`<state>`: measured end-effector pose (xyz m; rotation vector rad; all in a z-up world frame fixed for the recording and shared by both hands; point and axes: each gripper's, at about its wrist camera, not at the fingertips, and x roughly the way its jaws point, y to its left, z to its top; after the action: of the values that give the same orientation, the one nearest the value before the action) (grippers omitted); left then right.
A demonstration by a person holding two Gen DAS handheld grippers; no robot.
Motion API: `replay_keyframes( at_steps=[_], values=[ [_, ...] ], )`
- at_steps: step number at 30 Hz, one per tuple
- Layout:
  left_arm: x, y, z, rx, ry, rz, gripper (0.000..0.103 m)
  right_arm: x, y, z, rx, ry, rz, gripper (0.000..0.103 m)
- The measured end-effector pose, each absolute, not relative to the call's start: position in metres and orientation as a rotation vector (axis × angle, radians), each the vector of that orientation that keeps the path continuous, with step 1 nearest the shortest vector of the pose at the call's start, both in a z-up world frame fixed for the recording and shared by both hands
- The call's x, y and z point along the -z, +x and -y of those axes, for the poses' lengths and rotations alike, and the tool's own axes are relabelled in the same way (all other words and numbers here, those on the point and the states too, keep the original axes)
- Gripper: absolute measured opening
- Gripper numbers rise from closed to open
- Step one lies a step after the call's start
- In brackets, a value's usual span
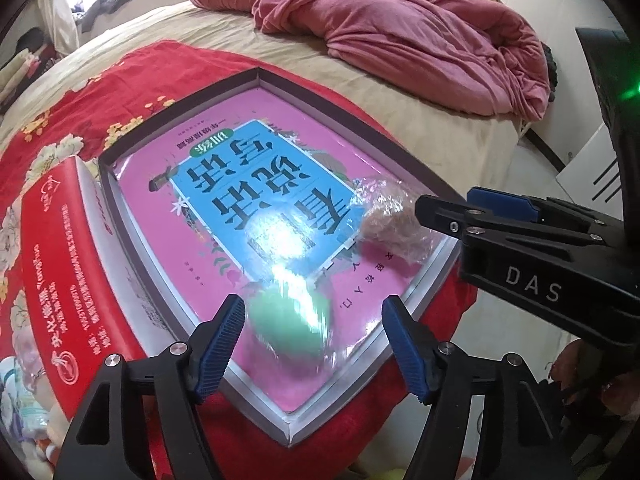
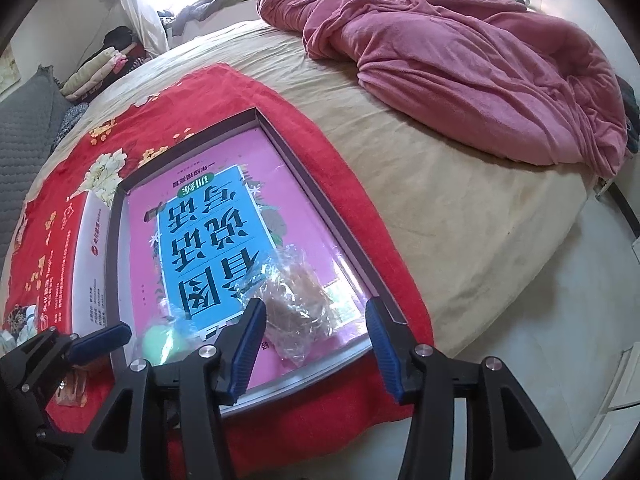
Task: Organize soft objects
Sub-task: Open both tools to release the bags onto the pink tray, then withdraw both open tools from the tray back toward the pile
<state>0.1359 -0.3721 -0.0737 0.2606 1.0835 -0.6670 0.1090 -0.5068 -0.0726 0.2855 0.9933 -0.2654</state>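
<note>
From the left wrist, the left gripper (image 1: 312, 344) hung with its jaws apart over the near corner of the tray (image 1: 256, 76), pads clear of everything. Between and just beyond them lay the green bun (image 1: 288, 320), blurred and under a glare of clear wrap, resting on the pink book (image 1: 224, 248) that lined the tray. Toward the right edge of the tray sat the brown bun (image 1: 392, 224) in its crinkled bag, with the right gripper (image 1: 448, 212) beside it; from this side its gap could not be judged. The tray stood on a red cloth (image 1: 52, 132) spread over the bed, a red box (image 1: 60, 240) alongside it.

From the right wrist, the right gripper (image 2: 316, 344) was parted, nothing pressed by its pads, and the brown bun (image 2: 296, 304) lay on the book just ahead between the fingers. The green bun (image 2: 164, 340) sat at the tray's near-left corner next to the left gripper (image 2: 100, 338). A pink quilt (image 2: 460, 60) was heaped further back.

Both buns looked light and squashy, and the film around them slick and loose. A grip across the body of the bun, gently closed, would probably hold better than a pinch on the spare wrap, which could slide or tear; too firm a squeeze would likely dent them.
</note>
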Motion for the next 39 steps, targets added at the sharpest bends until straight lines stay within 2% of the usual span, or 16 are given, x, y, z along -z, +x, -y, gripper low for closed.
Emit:
replay_keyframes(
  at_steps=[4, 14, 18, 39],
  values=[
    [0.067, 0.131, 0.37, 0.674, 0.257, -1.072, 0.073, 0.067, 0.106, 0.509, 0.273, 0.291, -0.979, 0.057],
    [0.043, 0.121, 0.354, 0.662, 0.225, -1.019, 0.076, 0.056, 0.097, 0.503, 0.28, 0.283, -0.971, 0.06],
    [0.036, 0.12, 0.343, 0.65, 0.2, -1.005, 0.076, 0.046, 0.091, 0.5, 0.285, 0.276, -0.95, 0.064],
    [-0.009, 0.103, 0.274, 0.588, 0.142, -0.94, 0.077, -0.002, 0.071, 0.458, 0.281, 0.241, -0.892, 0.067]
  ],
)
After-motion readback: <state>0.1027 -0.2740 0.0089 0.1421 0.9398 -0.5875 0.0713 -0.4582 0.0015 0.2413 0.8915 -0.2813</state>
